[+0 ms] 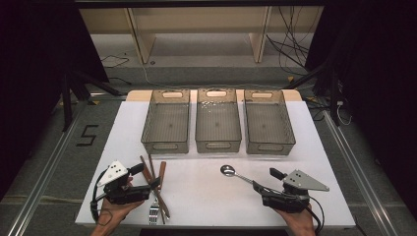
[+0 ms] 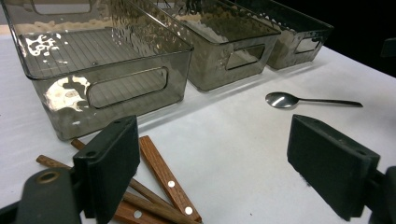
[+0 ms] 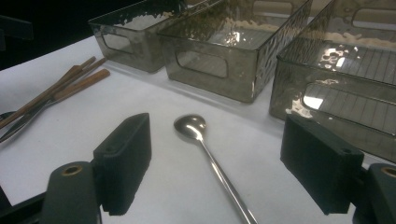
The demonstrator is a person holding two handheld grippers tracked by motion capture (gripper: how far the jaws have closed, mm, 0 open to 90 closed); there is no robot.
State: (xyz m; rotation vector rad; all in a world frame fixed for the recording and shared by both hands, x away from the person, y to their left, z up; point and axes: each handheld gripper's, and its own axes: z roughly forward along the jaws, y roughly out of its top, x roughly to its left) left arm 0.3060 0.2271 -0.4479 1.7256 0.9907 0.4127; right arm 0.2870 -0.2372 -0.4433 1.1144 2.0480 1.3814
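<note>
A steel spoon (image 1: 228,170) lies on the white table (image 1: 206,196), bowl toward the bins; in the right gripper view the spoon (image 3: 190,126) has its handle running back between the jaws, untouched. My right gripper (image 1: 267,180) (image 3: 223,161) is open, low over the handle end. My left gripper (image 1: 146,177) (image 2: 222,163) is open with nothing between its jaws. It hovers beside a crossed pile of wooden-handled cutlery (image 1: 162,172) (image 2: 166,179) and brown chopsticks (image 1: 146,167). A fork head (image 1: 154,212) sticks out toward the table's near edge.
Three smoky clear bins stand side by side at the back: left bin (image 1: 164,146), middle bin (image 1: 218,146), right bin (image 1: 270,146). All look empty. Bare white tabletop lies between the two grippers. Beyond the table are dark floor and cables.
</note>
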